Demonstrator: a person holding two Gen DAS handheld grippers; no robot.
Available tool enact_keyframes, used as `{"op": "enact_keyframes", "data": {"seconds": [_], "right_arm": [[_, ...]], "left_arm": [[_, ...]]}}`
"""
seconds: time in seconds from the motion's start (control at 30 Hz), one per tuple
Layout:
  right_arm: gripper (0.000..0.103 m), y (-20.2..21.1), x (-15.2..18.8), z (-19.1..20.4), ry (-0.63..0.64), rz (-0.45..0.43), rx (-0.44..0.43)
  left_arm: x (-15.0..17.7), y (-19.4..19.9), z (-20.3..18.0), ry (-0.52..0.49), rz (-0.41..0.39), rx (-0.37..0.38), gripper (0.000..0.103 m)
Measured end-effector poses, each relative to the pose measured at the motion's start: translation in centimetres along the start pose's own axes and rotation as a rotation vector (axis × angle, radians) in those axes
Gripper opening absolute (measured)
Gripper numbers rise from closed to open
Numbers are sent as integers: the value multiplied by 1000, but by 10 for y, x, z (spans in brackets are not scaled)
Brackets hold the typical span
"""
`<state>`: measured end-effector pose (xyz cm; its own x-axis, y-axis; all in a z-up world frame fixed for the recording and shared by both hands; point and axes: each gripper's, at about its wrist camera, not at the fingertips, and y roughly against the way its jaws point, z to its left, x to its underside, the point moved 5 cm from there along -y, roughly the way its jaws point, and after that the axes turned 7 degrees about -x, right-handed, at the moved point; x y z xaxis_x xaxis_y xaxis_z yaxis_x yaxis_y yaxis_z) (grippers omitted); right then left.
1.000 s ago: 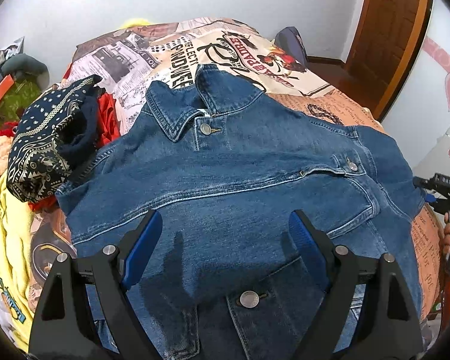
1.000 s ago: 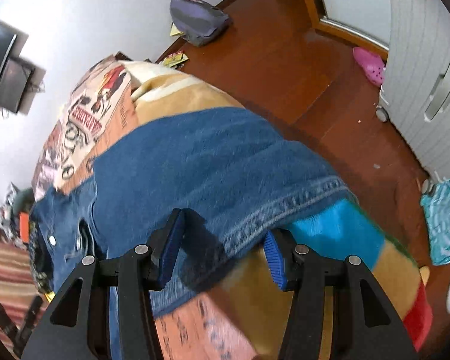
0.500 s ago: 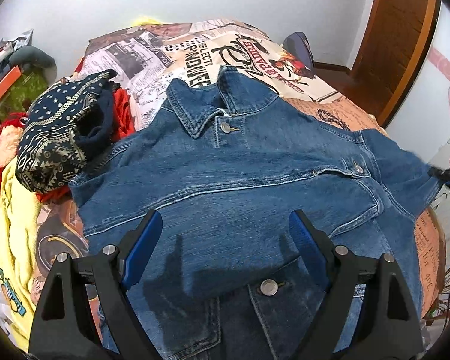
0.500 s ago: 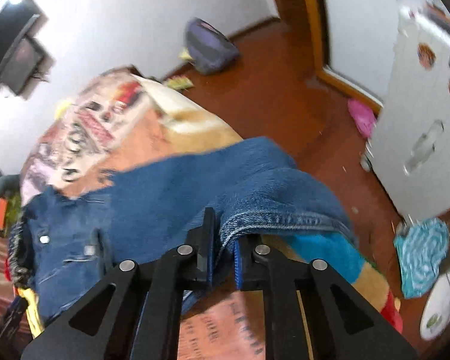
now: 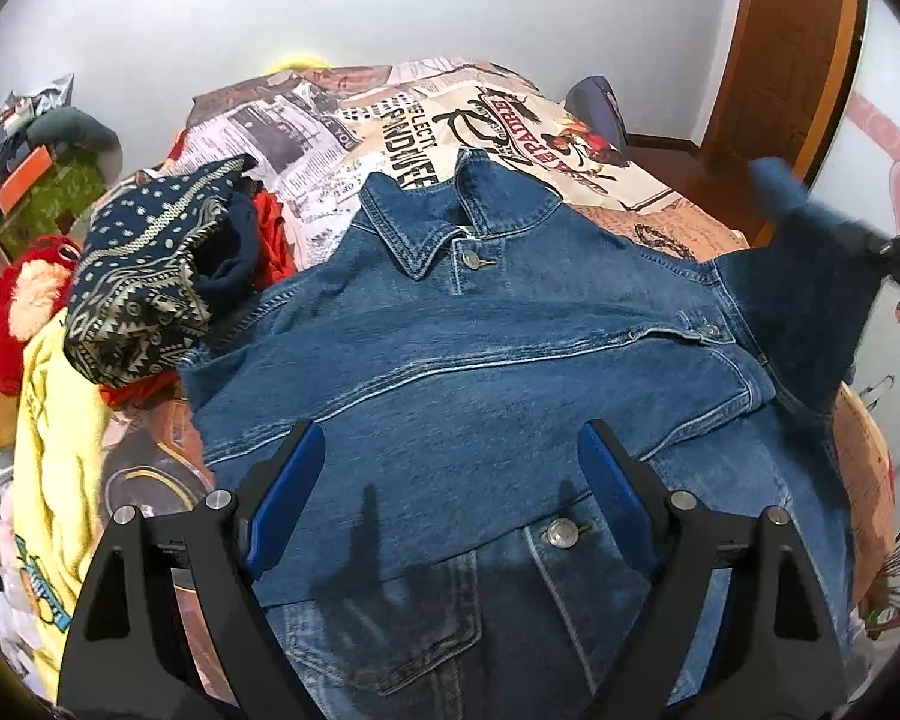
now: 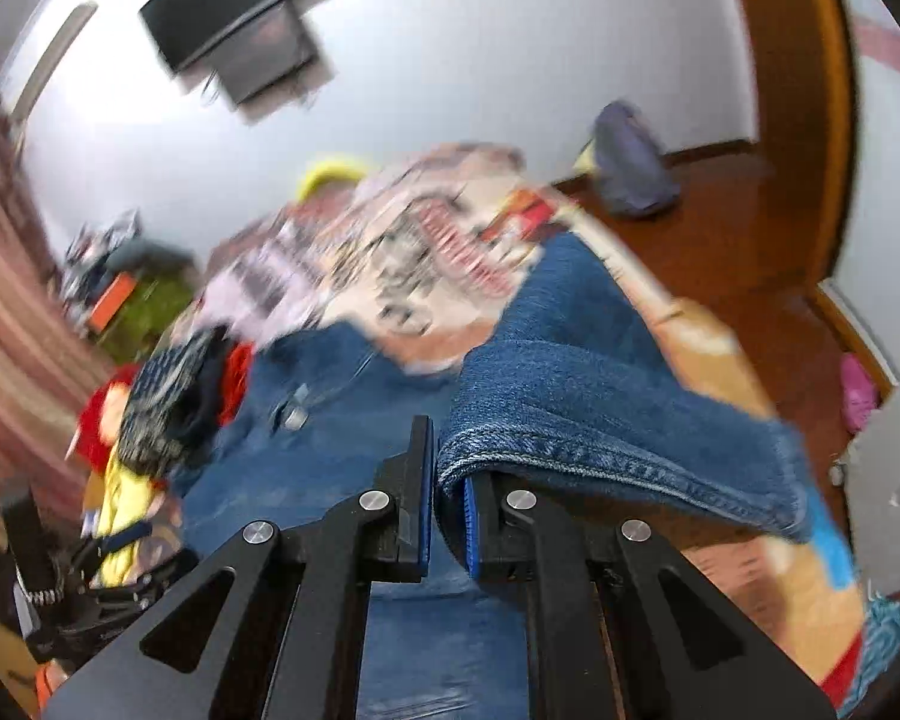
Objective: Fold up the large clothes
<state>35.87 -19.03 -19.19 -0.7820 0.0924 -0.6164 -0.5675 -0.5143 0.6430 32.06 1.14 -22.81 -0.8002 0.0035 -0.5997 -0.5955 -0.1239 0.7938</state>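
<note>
Since a second ago my right gripper (image 6: 448, 495) has closed on the cuffed end of the blue denim jacket's sleeve (image 6: 600, 414) and swung it up off the bed; in the left wrist view that sleeve (image 5: 810, 276) now hangs raised at the far right instead of lying flat. My jaws there are clamped on the hem, with denim pinched between the blue pads. My left gripper (image 5: 450, 492) hovers over the jacket's chest with jaws wide apart and nothing between them.

The blue denim jacket (image 5: 480, 360) lies front-up and buttoned across the bed, collar at the far end.

I judge this to be the sleeve fold: next I would carry the sleeve leftward across the chest and lay it flat, with the left gripper ready to pin the body so it does not drag.

The newspaper-print bedspread (image 5: 450, 114) is soft and uneven. A patterned navy cloth (image 5: 144, 276) tops a heap of clothes on the left. Beyond are a white wall, a wall-mounted dark screen (image 6: 234, 18) and a wooden floor (image 6: 738, 222) on the right.
</note>
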Motion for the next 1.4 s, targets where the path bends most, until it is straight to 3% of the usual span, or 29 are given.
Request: {"op": "enact_keyframes", "data": {"seconds": [0.27, 0.57, 0.7, 0.83, 0.97, 1.17, 1.4], "right_arm": [[11, -59, 57, 8, 21, 213, 14], [13, -45, 70, 14, 67, 314, 23], [18, -33, 67, 6, 23, 298, 13], [41, -8, 60, -20, -66, 214, 40], [41, 14, 57, -61, -190, 143, 80], [41, 21, 62, -124, -415, 106, 131], [41, 0, 66, -152, -555, 101, 83]], "left_arm": [[4, 11, 6, 0, -21, -1, 86], [6, 13, 1, -3, -21, 8, 86], [4, 13, -5, -14, -22, 10, 86], [2, 12, -11, -24, -21, 15, 86], [2, 7, -16, -32, -11, 17, 86], [3, 0, -27, -50, 6, 23, 86], [6, -5, -35, -67, 23, 20, 86]]}}
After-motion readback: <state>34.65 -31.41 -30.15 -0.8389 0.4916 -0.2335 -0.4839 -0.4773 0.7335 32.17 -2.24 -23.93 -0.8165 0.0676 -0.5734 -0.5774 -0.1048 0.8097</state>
